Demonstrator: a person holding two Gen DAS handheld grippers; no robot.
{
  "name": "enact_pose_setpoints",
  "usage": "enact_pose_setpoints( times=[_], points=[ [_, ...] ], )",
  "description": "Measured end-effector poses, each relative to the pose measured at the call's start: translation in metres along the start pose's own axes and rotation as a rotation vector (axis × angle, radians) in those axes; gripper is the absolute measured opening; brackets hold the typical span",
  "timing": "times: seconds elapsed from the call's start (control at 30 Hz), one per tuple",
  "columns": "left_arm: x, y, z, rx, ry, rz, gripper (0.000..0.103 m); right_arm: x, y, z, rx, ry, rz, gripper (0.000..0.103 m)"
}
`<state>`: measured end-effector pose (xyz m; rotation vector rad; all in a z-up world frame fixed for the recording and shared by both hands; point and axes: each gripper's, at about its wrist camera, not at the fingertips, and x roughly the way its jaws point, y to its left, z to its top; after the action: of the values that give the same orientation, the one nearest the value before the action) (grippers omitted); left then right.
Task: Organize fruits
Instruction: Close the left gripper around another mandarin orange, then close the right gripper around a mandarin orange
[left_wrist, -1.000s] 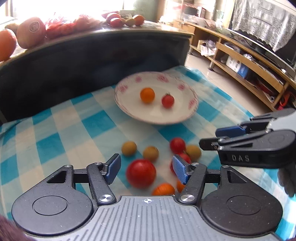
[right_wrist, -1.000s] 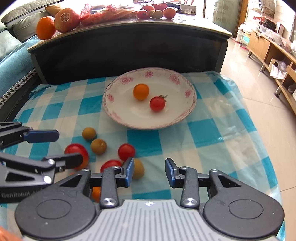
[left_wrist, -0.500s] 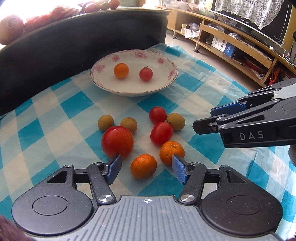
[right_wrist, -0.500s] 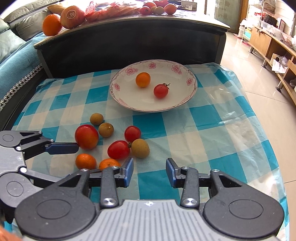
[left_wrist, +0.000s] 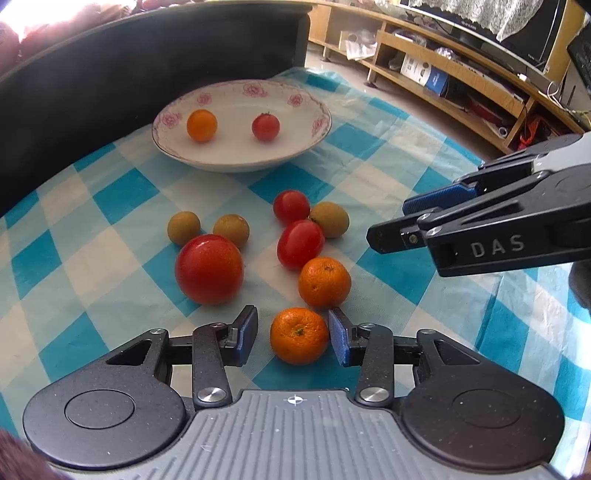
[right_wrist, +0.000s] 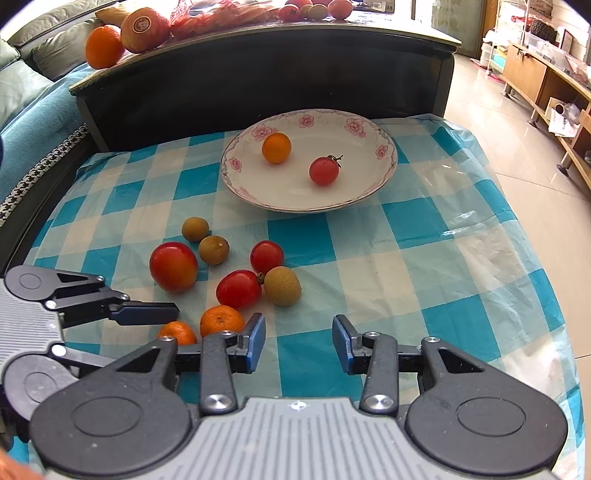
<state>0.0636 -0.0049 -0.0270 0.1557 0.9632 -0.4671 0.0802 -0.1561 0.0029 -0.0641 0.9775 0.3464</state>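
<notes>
My left gripper (left_wrist: 293, 328) is open, its blue pads on either side of a small mandarin (left_wrist: 299, 335) on the checked cloth, with a gap at the left pad. A second mandarin (left_wrist: 324, 282), a big tomato (left_wrist: 208, 269), an oblong tomato (left_wrist: 300, 243), a round cherry tomato (left_wrist: 291, 206) and three longans lie just beyond. The flowered plate (left_wrist: 236, 147) holds a small orange fruit (left_wrist: 201, 125) and a cherry tomato (left_wrist: 265, 126). My right gripper (right_wrist: 299, 332) is open over bare cloth, right of the fruit pile; it also shows from the side, right gripper (left_wrist: 388, 219).
A black table edge (right_wrist: 258, 77) rises behind the plate (right_wrist: 354, 162), with oranges and other fruit on top. A sofa (right_wrist: 22, 103) is at the left. The cloth's right edge drops to a tiled floor (right_wrist: 517, 147), with a wooden TV stand (left_wrist: 461, 74) beyond.
My left gripper drew back from the big tomato to the nearest mandarin, and its jaws narrowed around it. The right gripper pulled back and up a little, still open.
</notes>
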Motion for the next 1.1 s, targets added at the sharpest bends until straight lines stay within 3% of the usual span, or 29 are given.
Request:
enact_pose_setpoints(
  times=[0.37, 0.53, 1.0, 1.1],
  points=[
    [-0.008, 0.001, -0.003, -0.002, 0.008, 0.021, 0.041, 0.011, 0.020, 0.004, -0.030, 0.034, 0.066, 0.043],
    [-0.014, 0.006, -0.006, -0.016, 0.000, 0.017, 0.041, 0.018, 0.030, 0.009, -0.031, 0.051, 0.101, 0.051],
    [-0.012, 0.008, -0.010, -0.009, 0.015, 0.022, 0.042, 0.042, 0.044, 0.015, -0.036, 0.094, 0.154, 0.051],
    [-0.012, 0.008, -0.011, -0.006, 0.015, 0.025, 0.043, 0.046, 0.049, 0.014, -0.061, 0.099, 0.139, 0.046]
  ],
)
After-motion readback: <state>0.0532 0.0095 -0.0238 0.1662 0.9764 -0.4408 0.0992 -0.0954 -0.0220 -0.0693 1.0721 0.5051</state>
